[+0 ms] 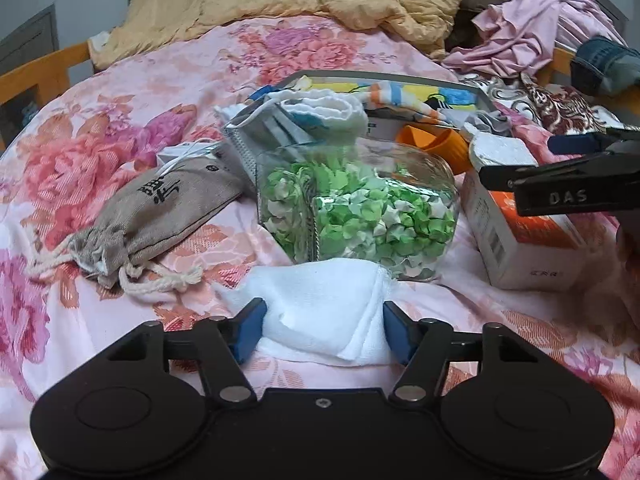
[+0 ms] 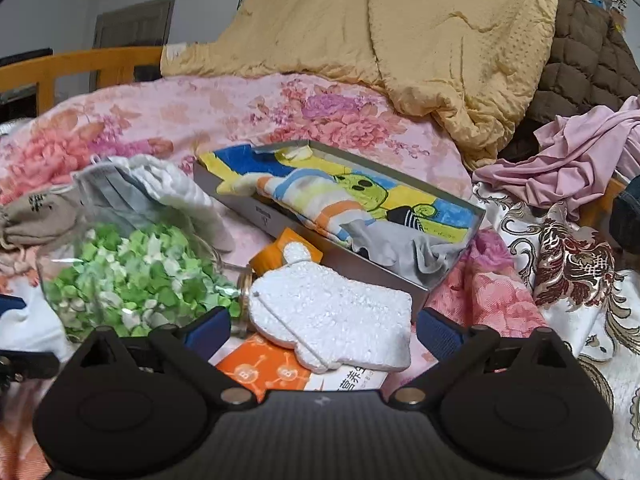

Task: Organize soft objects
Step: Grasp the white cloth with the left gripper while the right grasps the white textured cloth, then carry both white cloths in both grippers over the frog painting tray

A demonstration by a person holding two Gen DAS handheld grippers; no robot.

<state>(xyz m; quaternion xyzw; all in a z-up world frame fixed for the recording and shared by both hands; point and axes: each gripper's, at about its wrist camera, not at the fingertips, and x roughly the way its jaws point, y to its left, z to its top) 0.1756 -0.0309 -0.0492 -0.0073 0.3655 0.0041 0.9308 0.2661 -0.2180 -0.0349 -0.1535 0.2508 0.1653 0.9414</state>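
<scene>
A folded white cloth lies on the flowered bedspread between the fingers of my left gripper. The jaws stand open on either side of it. My right gripper is open around a white foam piece that rests on an orange and white box. A grey box holds colourful cloths. A beige drawstring pouch, a grey face mask and a white towel lie nearby. The right gripper also shows in the left wrist view.
A glass jar of green and white paper stars lies on its side in the middle. An orange cup is behind it. A yellow quilt, pink clothes and a patterned cloth crowd the back and right.
</scene>
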